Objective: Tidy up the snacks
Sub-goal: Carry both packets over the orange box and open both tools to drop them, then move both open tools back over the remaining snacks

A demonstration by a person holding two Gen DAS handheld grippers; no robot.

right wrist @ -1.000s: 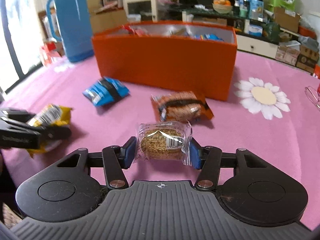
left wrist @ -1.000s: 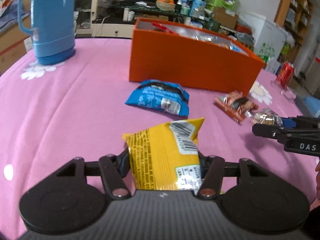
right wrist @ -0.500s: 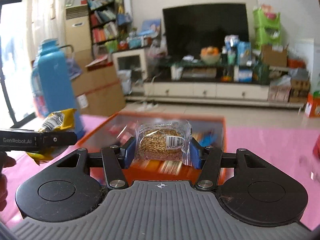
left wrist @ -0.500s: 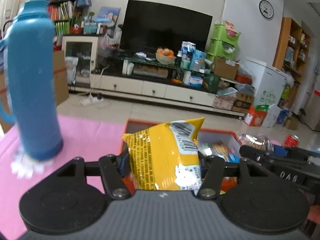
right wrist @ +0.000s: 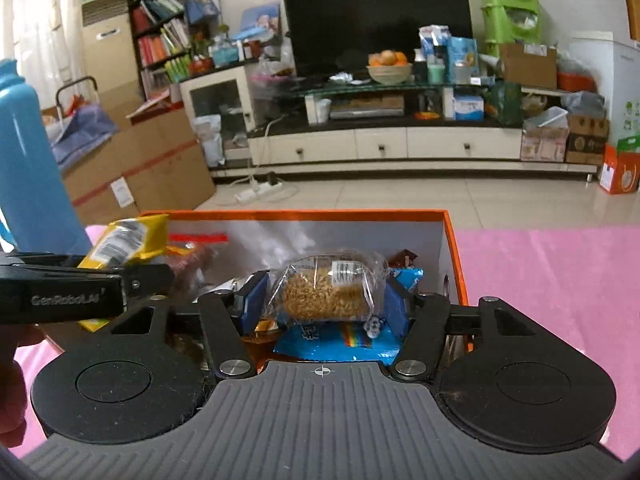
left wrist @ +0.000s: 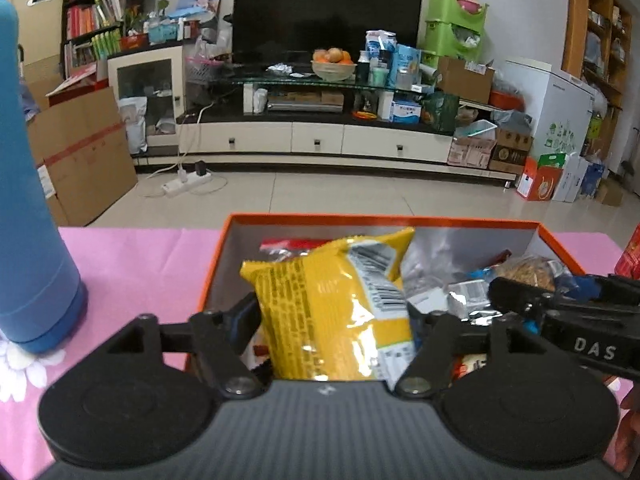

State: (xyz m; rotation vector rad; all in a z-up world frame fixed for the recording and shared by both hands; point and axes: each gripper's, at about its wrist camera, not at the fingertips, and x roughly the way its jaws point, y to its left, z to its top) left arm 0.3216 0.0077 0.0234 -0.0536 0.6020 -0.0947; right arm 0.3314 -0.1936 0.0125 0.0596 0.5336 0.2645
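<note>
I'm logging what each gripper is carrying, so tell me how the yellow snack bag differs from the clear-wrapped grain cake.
The yellow snack bag is opaque foil with a printed barcode; the grain cake sits in a clear wrapper showing brown grains. The bag stands tall in the left gripper; the cake is squat and rounded in the right gripper. Both are clamped and held over the open orange box, not yet released.

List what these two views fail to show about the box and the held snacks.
- Orange box floor: left wrist view, covered by snacks and the yellow bag.
- Box's near wall: both views, behind gripper bodies.
- Grain cake label: right wrist view, too small.
- Blue flask top: cut off.
</note>
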